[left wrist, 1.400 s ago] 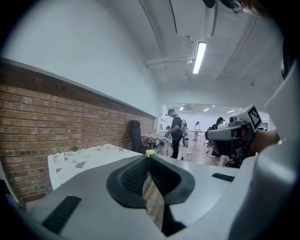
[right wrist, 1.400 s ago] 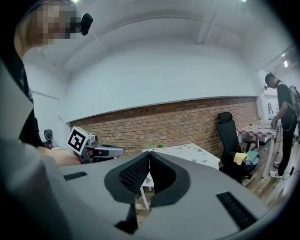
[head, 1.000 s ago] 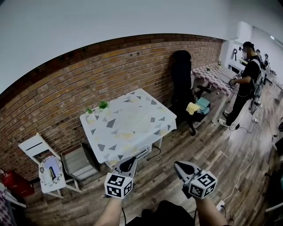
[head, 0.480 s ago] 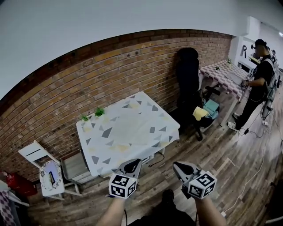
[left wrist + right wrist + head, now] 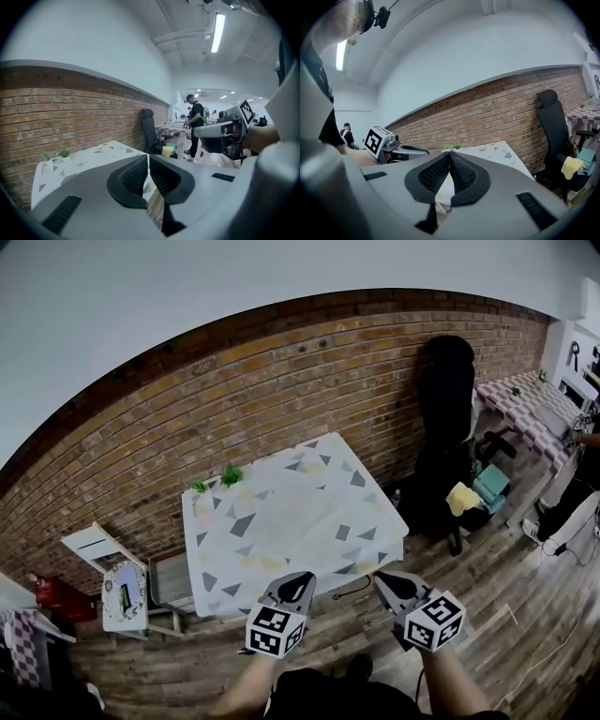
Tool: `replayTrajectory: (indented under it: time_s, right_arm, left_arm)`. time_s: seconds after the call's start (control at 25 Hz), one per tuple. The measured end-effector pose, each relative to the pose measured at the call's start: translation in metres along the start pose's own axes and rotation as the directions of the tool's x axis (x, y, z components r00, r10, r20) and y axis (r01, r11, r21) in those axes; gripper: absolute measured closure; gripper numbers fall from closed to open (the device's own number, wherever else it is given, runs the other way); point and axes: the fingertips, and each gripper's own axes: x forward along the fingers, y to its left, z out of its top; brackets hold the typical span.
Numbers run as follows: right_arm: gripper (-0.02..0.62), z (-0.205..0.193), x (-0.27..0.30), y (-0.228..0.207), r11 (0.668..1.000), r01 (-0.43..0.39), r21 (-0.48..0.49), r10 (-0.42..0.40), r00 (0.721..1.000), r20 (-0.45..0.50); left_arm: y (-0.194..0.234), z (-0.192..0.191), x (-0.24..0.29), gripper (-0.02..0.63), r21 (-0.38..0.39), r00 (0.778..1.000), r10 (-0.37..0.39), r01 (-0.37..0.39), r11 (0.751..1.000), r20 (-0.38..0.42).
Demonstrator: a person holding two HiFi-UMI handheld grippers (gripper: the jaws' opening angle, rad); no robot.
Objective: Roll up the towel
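A square table (image 5: 366, 545) under a white cloth with grey triangles stands against the brick wall. A pale towel (image 5: 291, 512) seems to lie flat on its middle, hard to tell from the cloth. My left gripper (image 5: 298, 583) and right gripper (image 5: 387, 579) hang side by side in front of the table's near edge, short of it. Both are shut with nothing between the jaws. In the left gripper view the shut left gripper (image 5: 148, 157) points at the table (image 5: 89, 157), with the right gripper (image 5: 220, 132) beside it. In the right gripper view the right gripper (image 5: 450, 154) is shut too.
Two small green plants (image 5: 230, 474) sit at the table's far corner. A black office chair (image 5: 445, 418) stands to the right, with a yellow cloth (image 5: 462, 498) by it. A white folding chair (image 5: 103, 554) stands left. A person (image 5: 572, 502) stands at the far right beside a checked table (image 5: 530, 399).
The table has come closer and more to the middle of the head view. Both shut grippers have moved toward its near edge. The person at the right has slid mostly out of frame.
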Motion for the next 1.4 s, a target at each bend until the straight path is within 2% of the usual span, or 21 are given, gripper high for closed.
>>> replayTrajectory:
  time_s: [0.24, 0.52, 0.76, 0.84, 1.0, 1.12, 1.4]
  right_arm:
    - [0.578, -0.005, 0.054, -0.011, 0.996, -0.066, -0.056, 0.06, 0.994, -0.093]
    - [0.527, -0.005, 0.122, -0.015, 0.991, -0.082, -0.105, 0.06, 0.979, -0.197]
    - [0.491, -0.028, 0.163, -0.019, 0.984, -0.096, -0.149, 0.049, 0.955, -0.291]
    - [0.477, -0.044, 0.174, -0.023, 0.978, -0.112, -0.178, 0.044, 0.936, -0.349]
    - [0.441, -0.091, 0.188, -0.042, 0.955, -0.145, -0.258, 0.003, 0.877, -0.481]
    - [0.423, -0.114, 0.195, -0.049, 0.937, -0.193, -0.291, 0.006, 0.843, -0.538]
    - [0.413, -0.168, 0.203, -0.061, 0.872, -0.333, -0.358, 0.017, 0.753, -0.658]
  left_arm:
    - [0.034, -0.008, 0.02, 0.583, -0.018, 0.999, 0.028, -0.028, 0.999, -0.019]
    - [0.093, -0.017, 0.039, 0.583, -0.053, 0.999, 0.016, -0.017, 0.998, -0.029]
    - [0.124, -0.036, 0.053, 0.583, -0.043, 0.998, -0.023, 0.021, 0.999, -0.063]
    - [0.128, -0.048, 0.06, 0.582, -0.062, 0.995, -0.037, 0.032, 0.998, -0.091]
    - [0.13, -0.082, 0.078, 0.569, -0.068, 0.984, -0.051, 0.04, 0.997, -0.172]
    - [0.128, -0.103, 0.089, 0.505, -0.07, 0.973, -0.063, 0.048, 0.996, -0.221]
    - [0.112, -0.139, 0.114, 0.479, -0.068, 0.949, -0.095, 0.078, 0.995, -0.301]
